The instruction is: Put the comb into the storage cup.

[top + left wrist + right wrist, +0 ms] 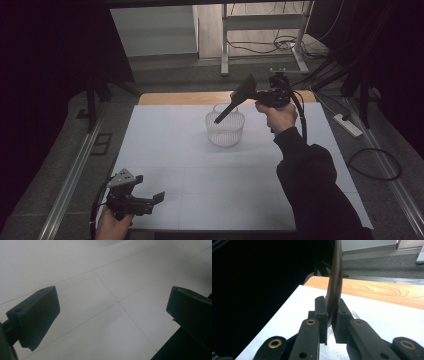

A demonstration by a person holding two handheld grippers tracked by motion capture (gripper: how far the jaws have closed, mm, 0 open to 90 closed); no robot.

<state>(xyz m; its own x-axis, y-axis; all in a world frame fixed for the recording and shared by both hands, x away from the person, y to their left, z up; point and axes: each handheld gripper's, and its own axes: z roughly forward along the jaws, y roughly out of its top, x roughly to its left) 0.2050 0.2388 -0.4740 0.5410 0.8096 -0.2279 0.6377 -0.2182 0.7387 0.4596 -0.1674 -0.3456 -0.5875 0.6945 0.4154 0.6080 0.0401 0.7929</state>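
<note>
Dark brown spatula (235, 102) is pinched by its blade edge between the right gripper (256, 95) jaws, which are clamped tight on it at the far side of the white table (175, 150). Its handle slants down into a clear mesh basket (225, 129) sitting at the far middle of the table. Left gripper (159, 197) hangs at the near left corner, jaws spread wide with nothing between them, just bare tabletop under it.
</note>
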